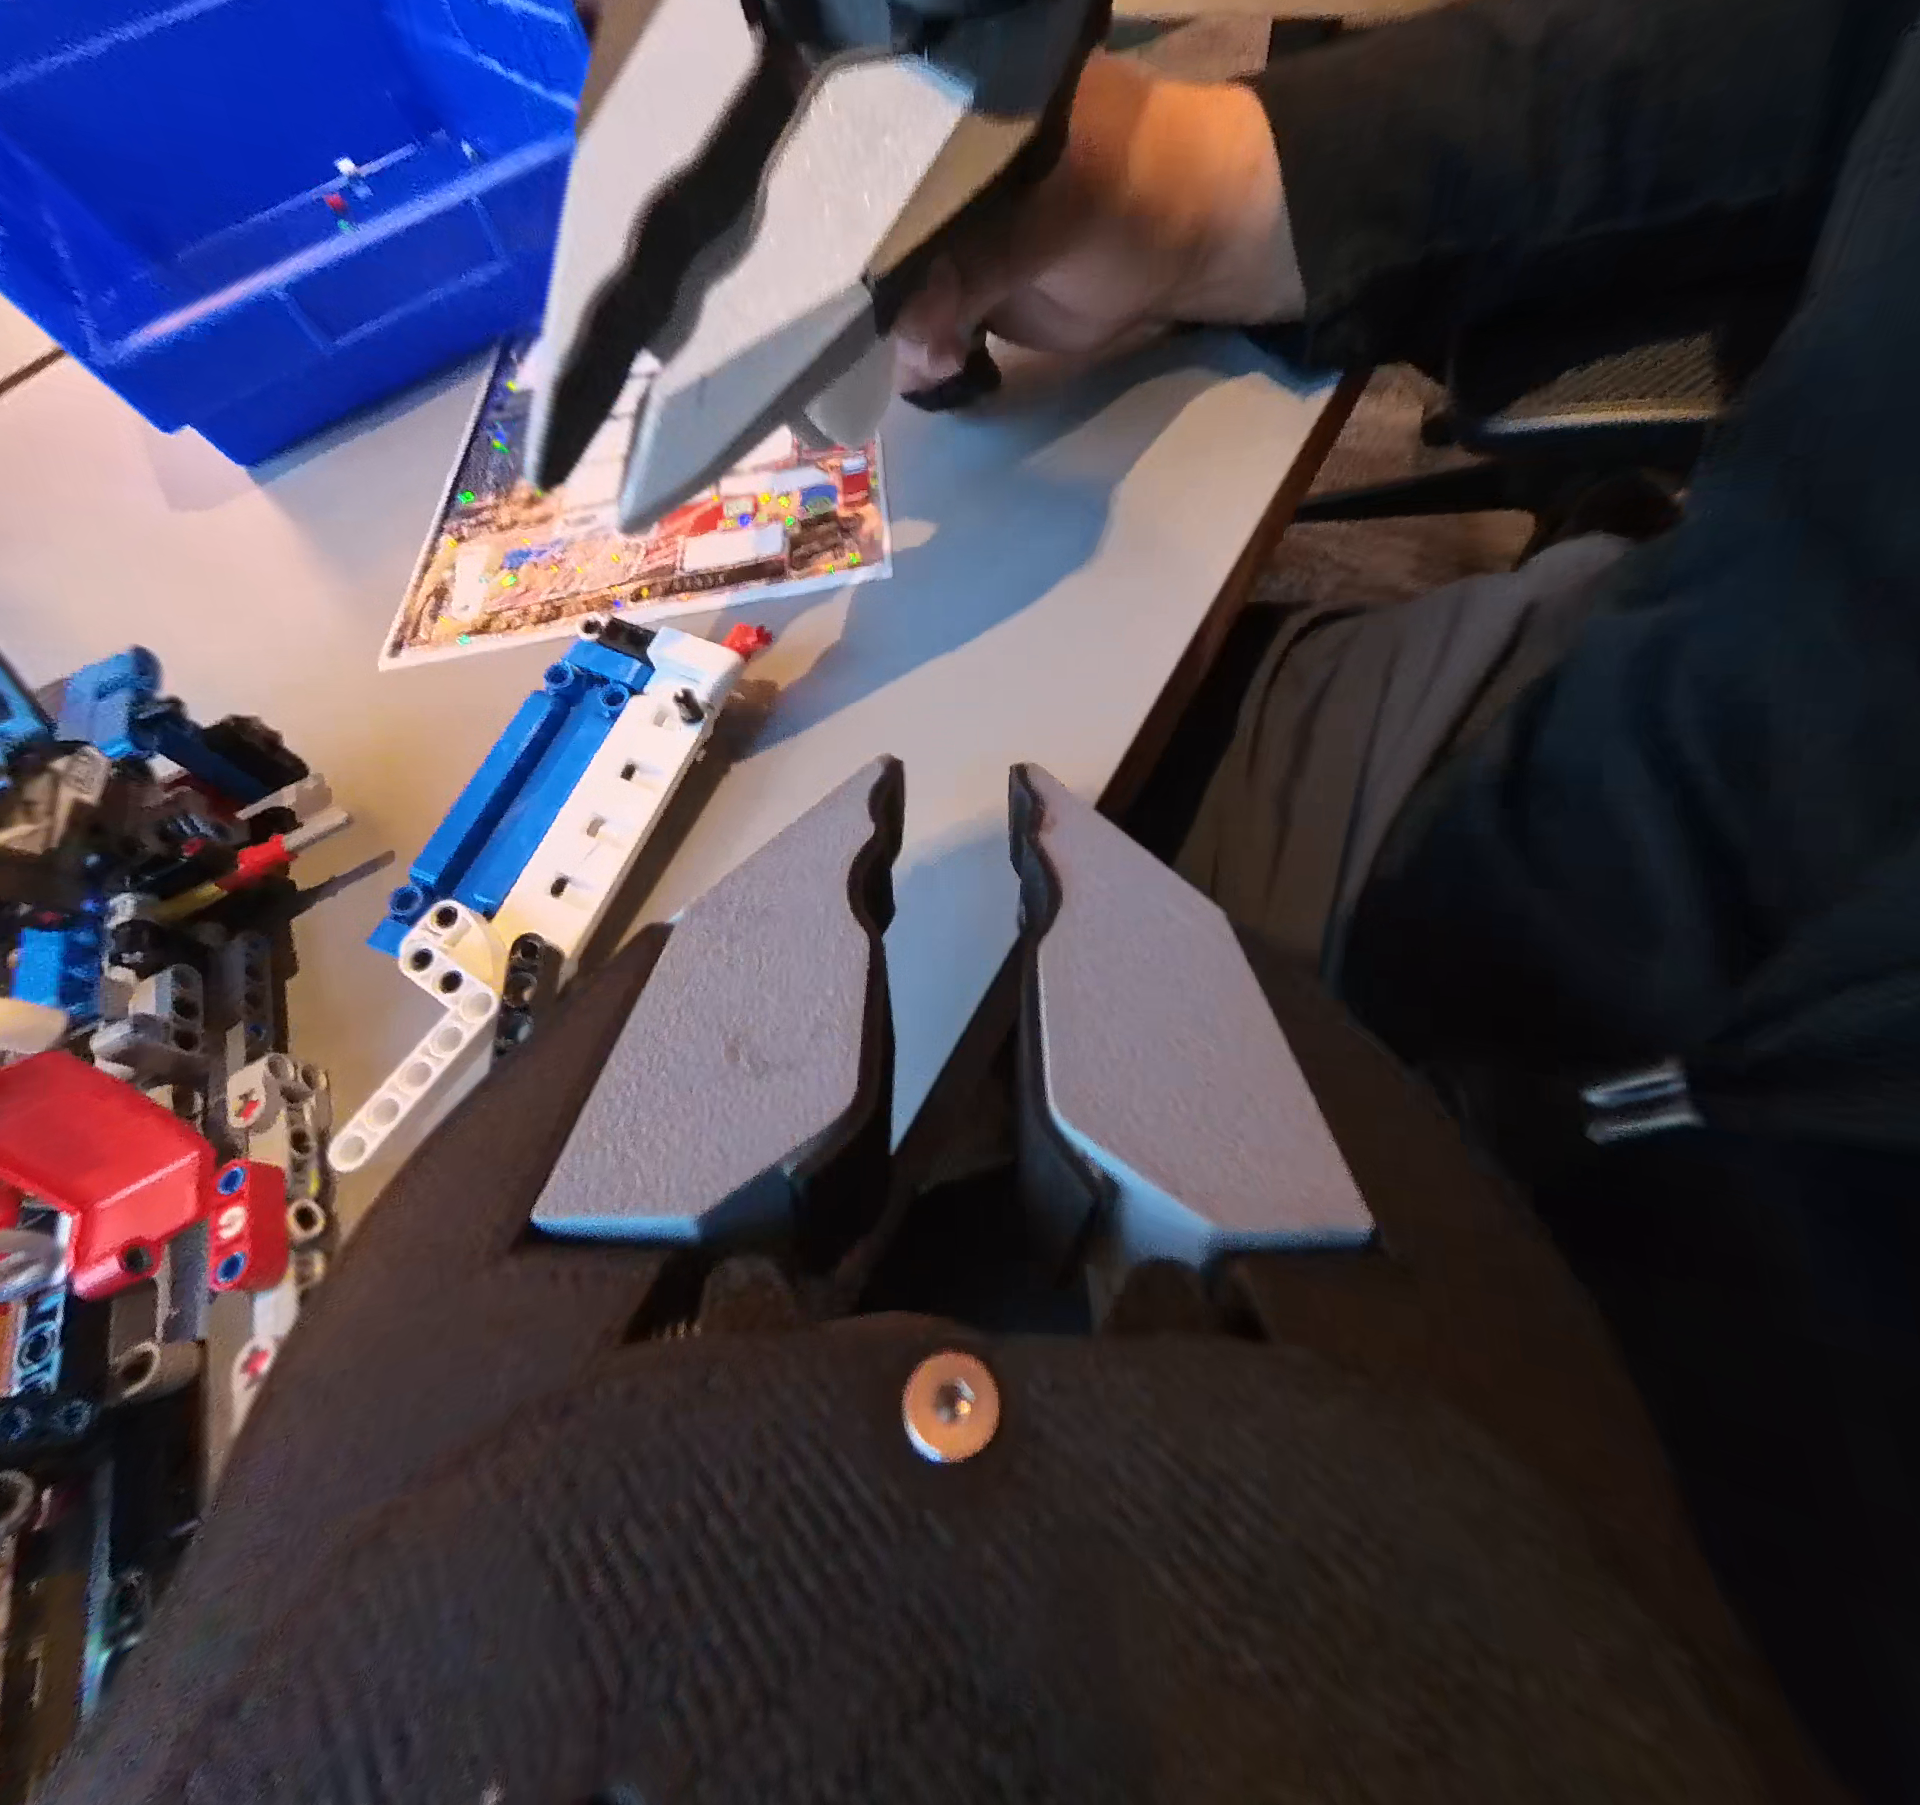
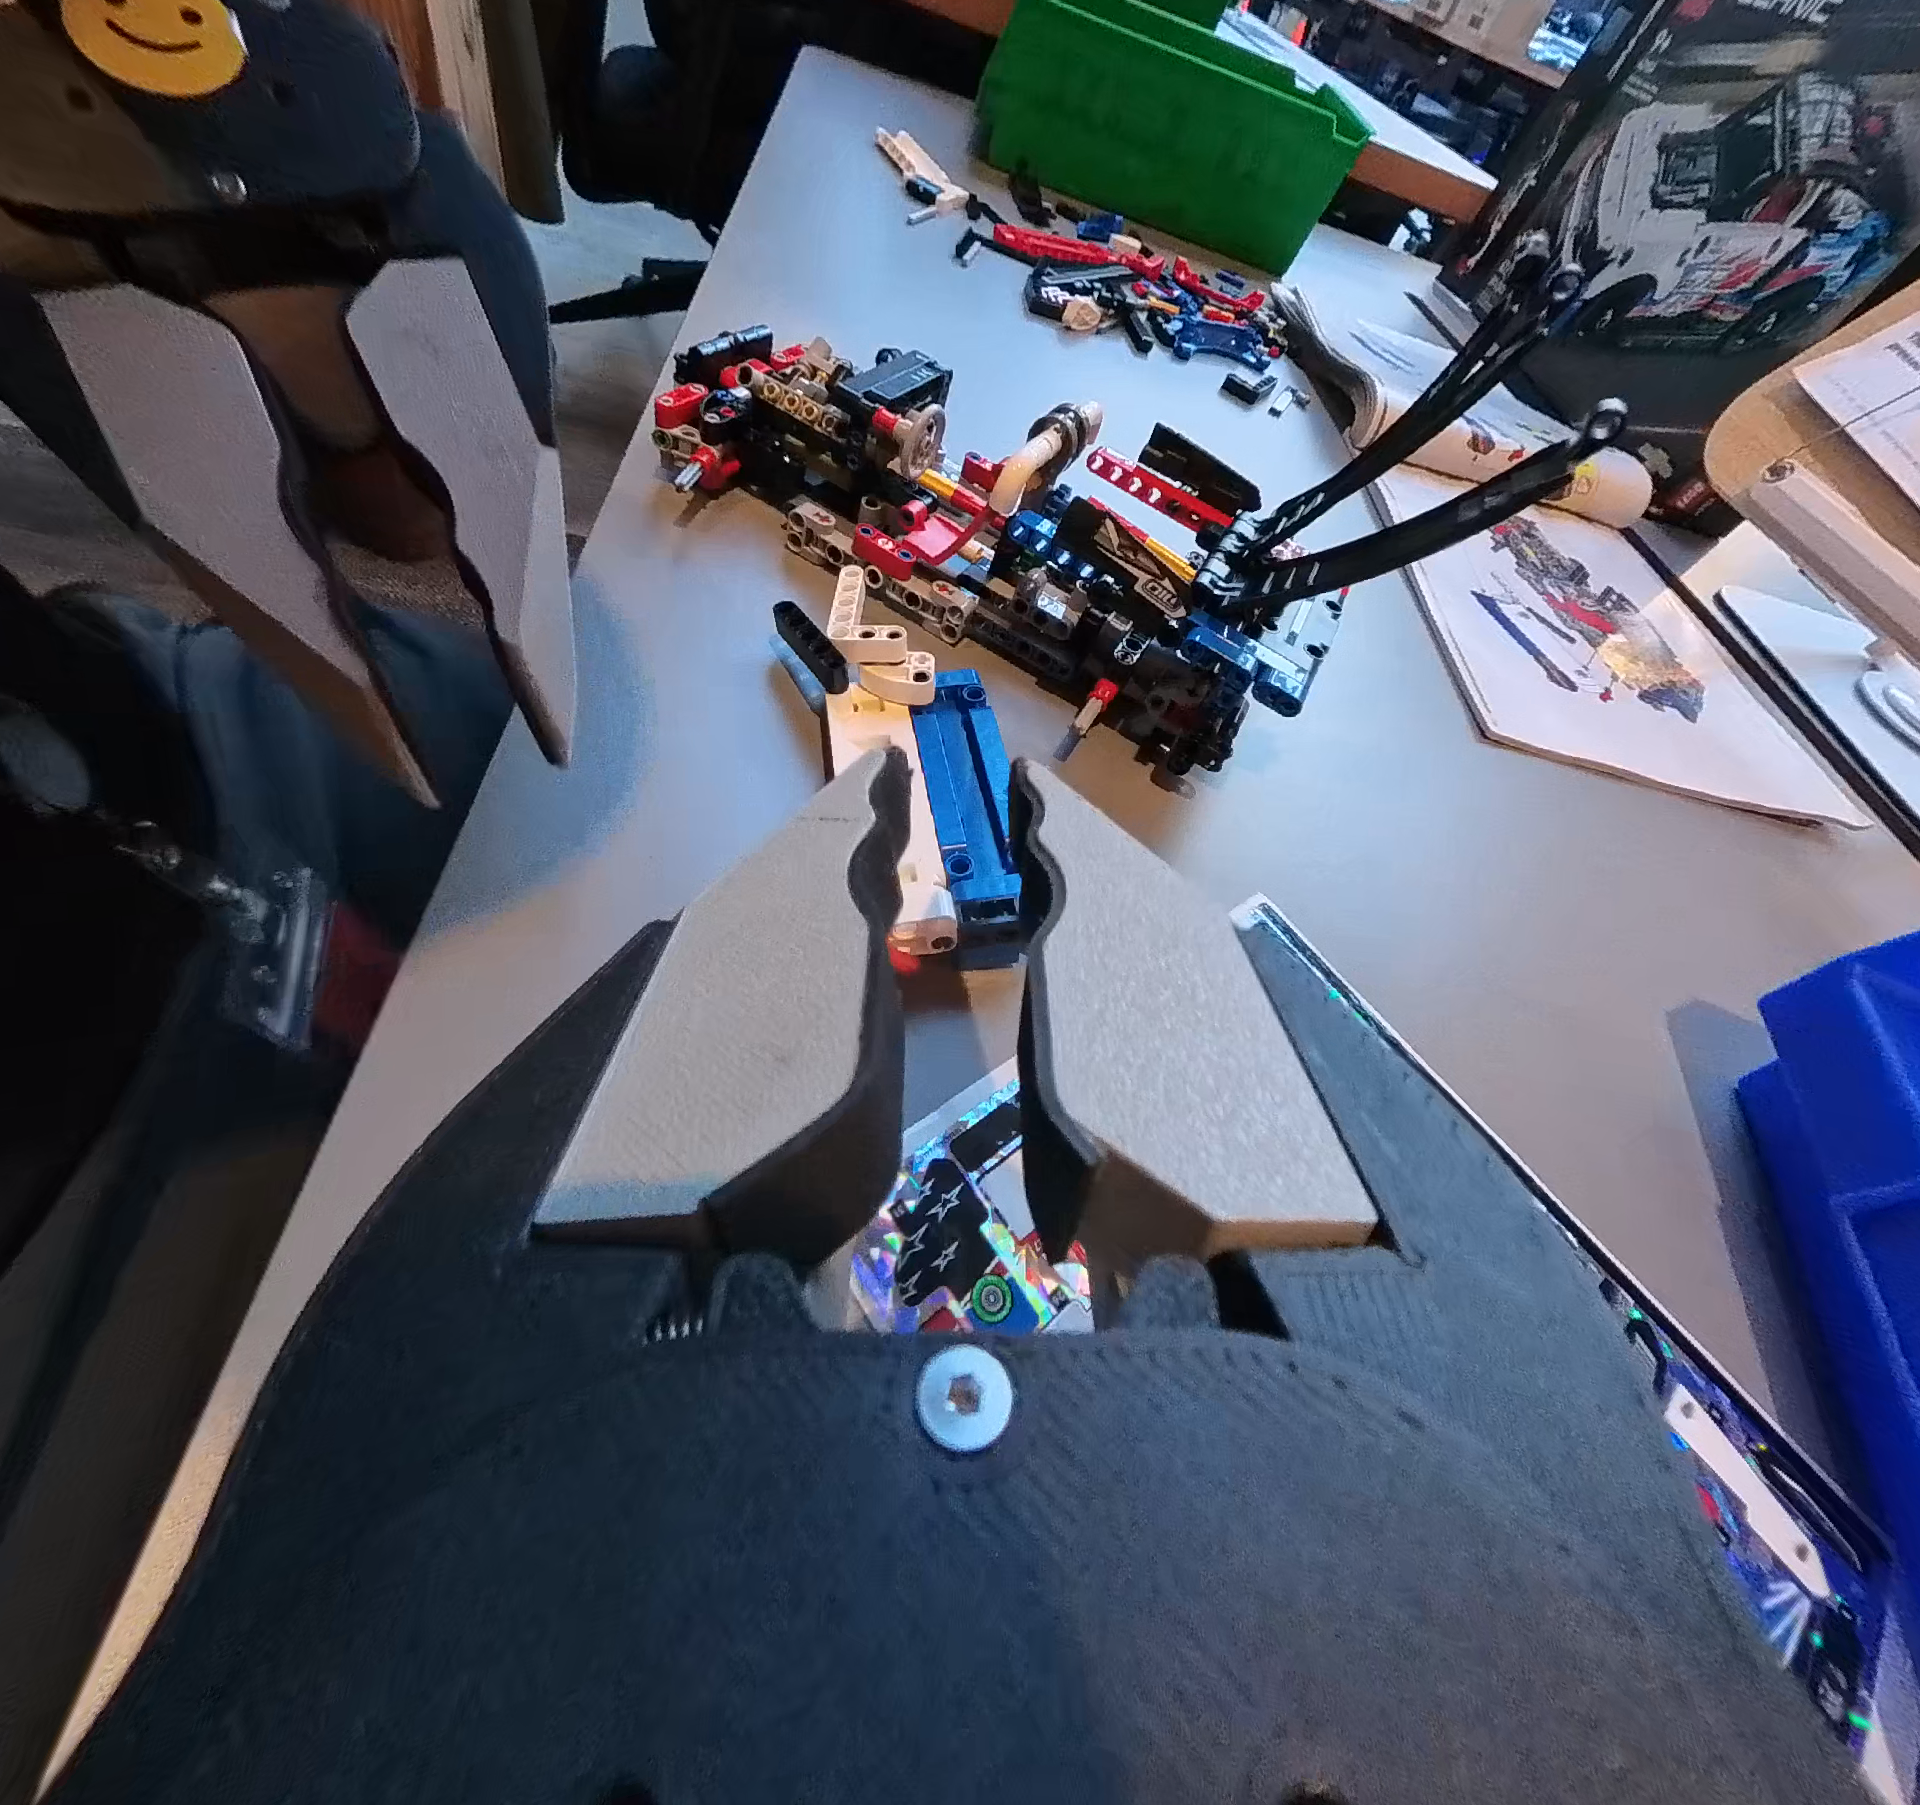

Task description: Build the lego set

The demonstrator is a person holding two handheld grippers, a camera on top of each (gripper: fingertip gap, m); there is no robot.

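Observation:
A blue and white lego subassembly (image 1: 582,789) lies on the grey table (image 1: 1039,560), next to the large part-built lego model (image 1: 135,1028). My left gripper (image 1: 956,779) is open and empty, above the table's near edge, right of the subassembly. My right gripper (image 1: 589,498) points down with its tips just over a shiny sticker sheet (image 1: 675,550), jaws a little apart and empty. In the right wrist view, the right gripper (image 2: 956,779) frames the subassembly (image 2: 966,810) beyond its tips, not touching it. The sticker sheet (image 2: 966,1236) lies under it. The model (image 2: 987,560) sits behind, and the left gripper (image 2: 494,768) hangs at the left.
A blue bin (image 1: 260,145) stands behind the sticker sheet and also shows in the right wrist view (image 2: 1839,1184). An open instruction booklet (image 2: 1610,643), the lego box (image 2: 1714,145), green bins (image 2: 1164,124) and loose parts (image 2: 1143,280) lie farther back. A person's hand (image 1: 1143,228) holds the right gripper.

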